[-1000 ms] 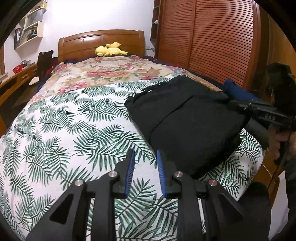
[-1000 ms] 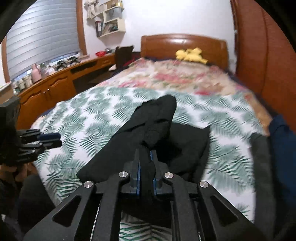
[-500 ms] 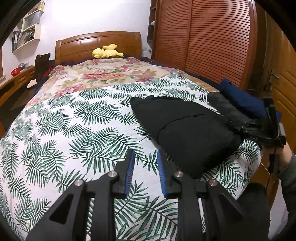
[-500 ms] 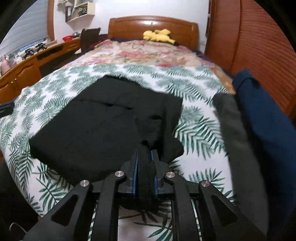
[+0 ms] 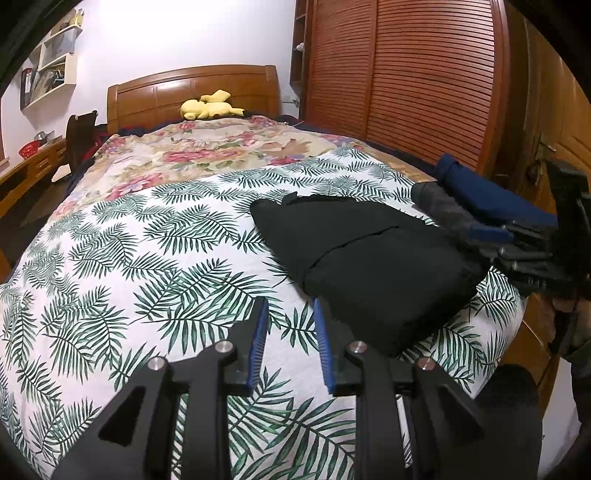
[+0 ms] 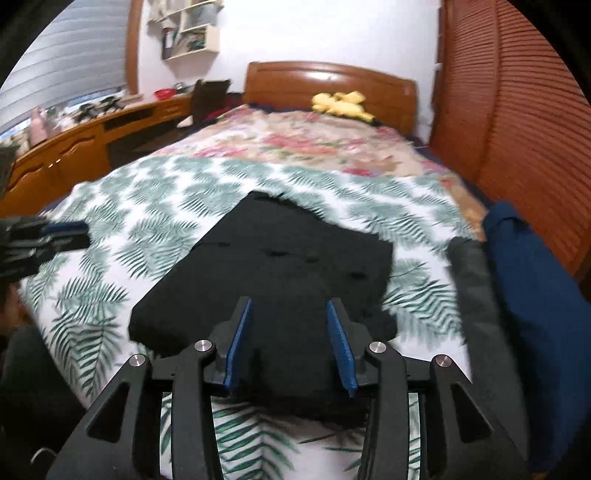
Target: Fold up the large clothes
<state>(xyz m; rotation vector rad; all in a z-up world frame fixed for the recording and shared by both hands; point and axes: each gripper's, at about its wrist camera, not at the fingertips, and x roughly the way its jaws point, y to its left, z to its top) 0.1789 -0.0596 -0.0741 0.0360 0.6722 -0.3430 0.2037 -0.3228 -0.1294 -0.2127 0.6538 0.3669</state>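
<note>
A folded black garment (image 6: 280, 280) lies on the palm-leaf bedspread (image 5: 129, 280) in the lower centre of the right wrist frame, beside a grey (image 6: 474, 295) and a navy folded garment (image 6: 535, 295) at the right. The right gripper (image 6: 290, 334) is opening, its blue-padded fingers (image 6: 340, 343) released and straddling the black cloth's near edge. The left gripper (image 5: 290, 345), at the bottom centre of its frame, hovers with fingers (image 5: 258, 339) slightly parted, grasping nothing.

Wooden headboard (image 5: 192, 94), slatted wardrobe (image 5: 402, 77), white wall (image 5: 177, 33).
</note>
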